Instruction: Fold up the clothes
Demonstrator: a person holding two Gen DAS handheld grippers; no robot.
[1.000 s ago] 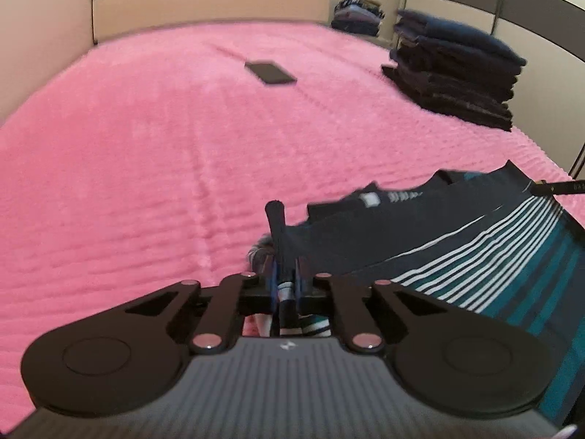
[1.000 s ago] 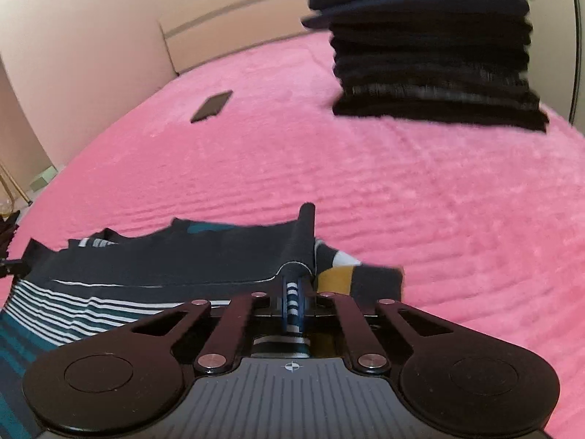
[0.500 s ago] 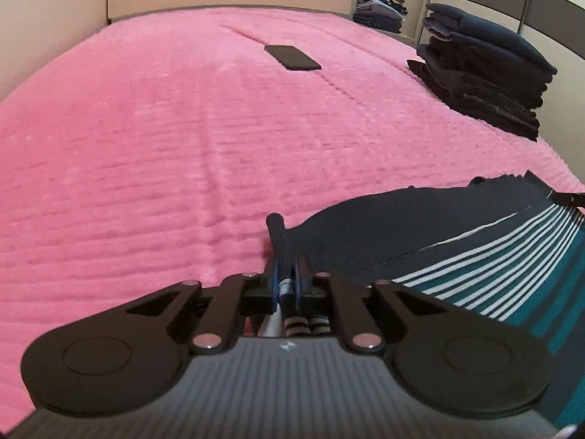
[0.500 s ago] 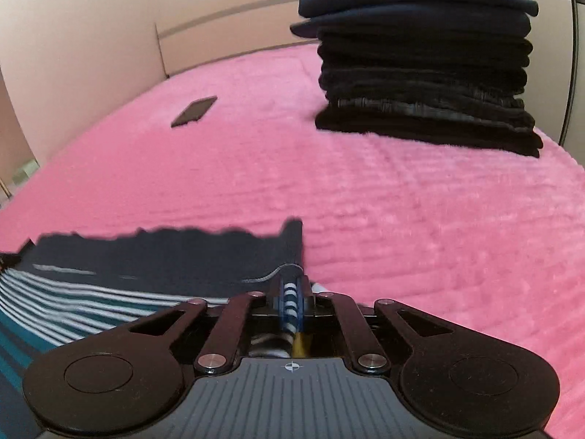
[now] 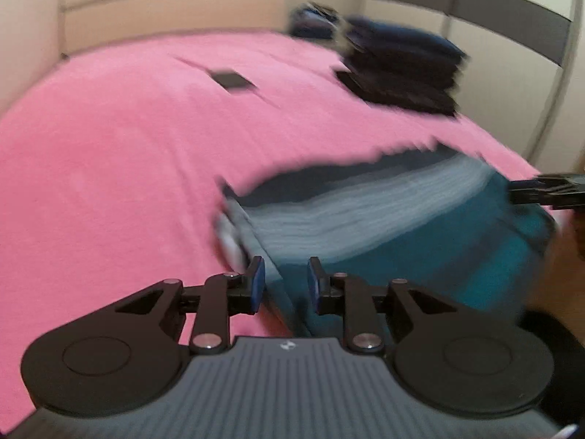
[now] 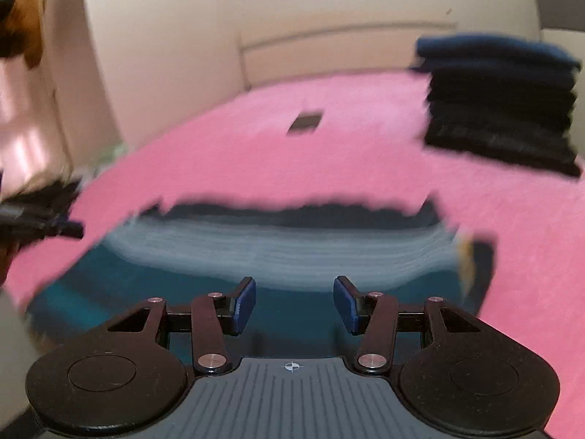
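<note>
Shirt (image 5: 384,219) flat, phone (image 5: 234,80), clothes stack (image 5: 402,73) beyond

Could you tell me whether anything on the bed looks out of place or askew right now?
One thing: a dark flat rectangle, probably a phone, lies alone mid-bedspread, away from the stack of folded clothes. The striped garment lies flat; motion blur hides whether its edges are even.

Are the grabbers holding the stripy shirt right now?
No. The left gripper and right gripper are both open and empty; the striped shirt lies on the bed.
</note>
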